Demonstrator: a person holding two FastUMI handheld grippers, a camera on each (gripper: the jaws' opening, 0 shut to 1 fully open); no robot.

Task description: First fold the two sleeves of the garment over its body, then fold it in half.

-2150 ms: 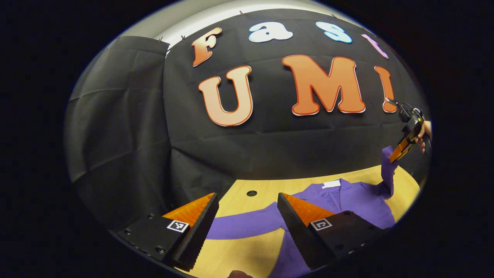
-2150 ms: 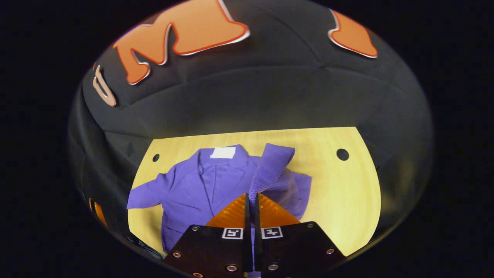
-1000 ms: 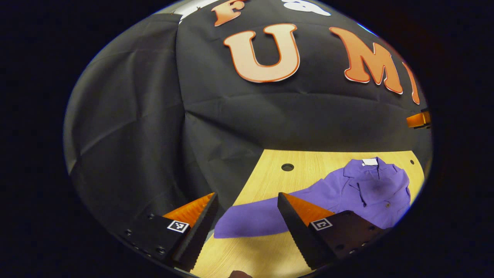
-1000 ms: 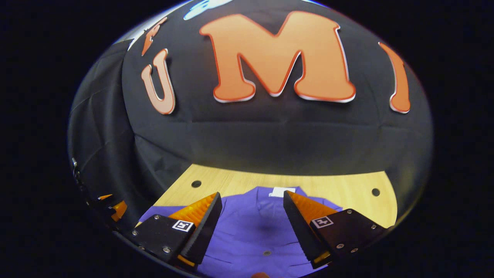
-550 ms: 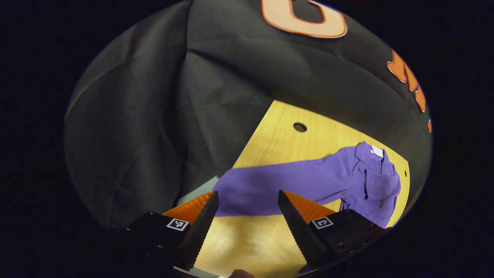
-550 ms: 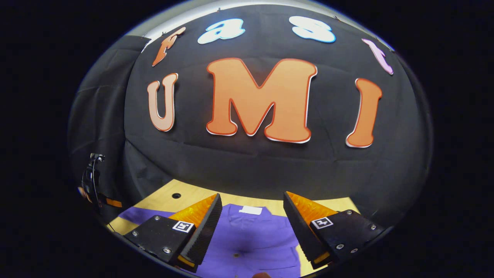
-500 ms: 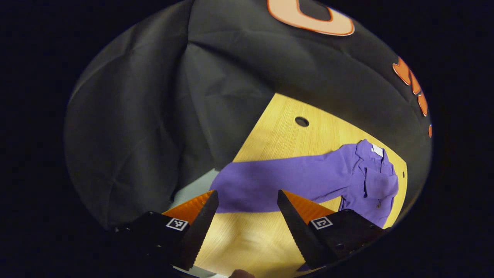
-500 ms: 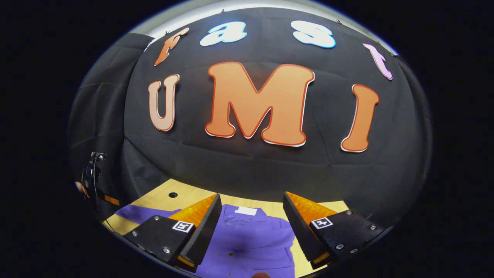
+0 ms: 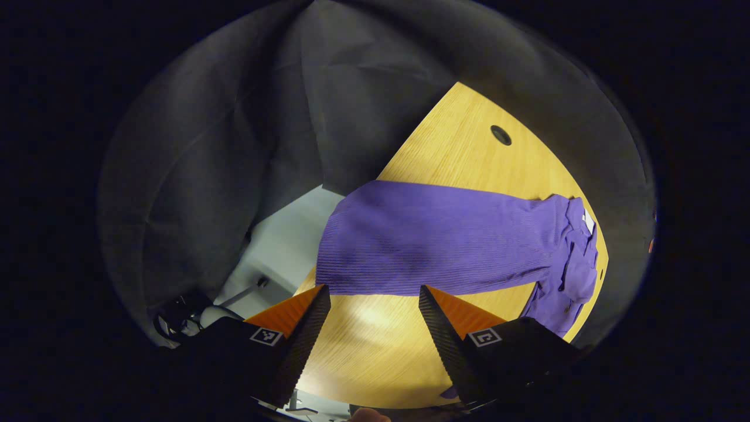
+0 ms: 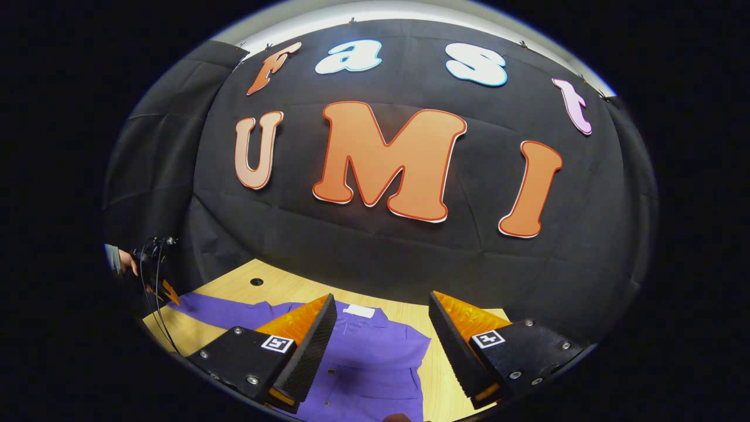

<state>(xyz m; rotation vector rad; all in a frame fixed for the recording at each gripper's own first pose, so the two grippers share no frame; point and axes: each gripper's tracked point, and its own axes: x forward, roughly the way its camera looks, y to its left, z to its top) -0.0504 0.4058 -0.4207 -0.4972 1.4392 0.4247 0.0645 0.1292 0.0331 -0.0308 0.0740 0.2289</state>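
Note:
A purple garment (image 10: pixel 375 351) lies flat on the wooden table (image 10: pixel 234 290), collar and white label toward the wall. One sleeve is folded over its body. The other sleeve (image 9: pixel 428 237) stretches out flat across the table, its cuff end reaching the table's edge. My left gripper (image 9: pixel 375 293) hovers open just above and in front of that cuff, nothing between its fingers. My right gripper (image 10: pixel 381 305) hangs open above the garment's body. In the right gripper view the left gripper (image 10: pixel 167 290) and the hand (image 10: pixel 124 259) holding it appear at the far left by the sleeve end.
The table (image 9: pixel 457 158) has a round hole (image 9: pixel 501 135) near its back edge and another (image 10: pixel 256 282) in the right gripper view. Black cloth wall closes off the back and left. Beyond the table's edge lies grey floor (image 9: pixel 281 246) with cables (image 9: pixel 181 313).
My right gripper let go of the right sleeve, which now lies on the body, and rose, open. My left gripper tilted down and moved close over the outstretched sleeve's cuff.

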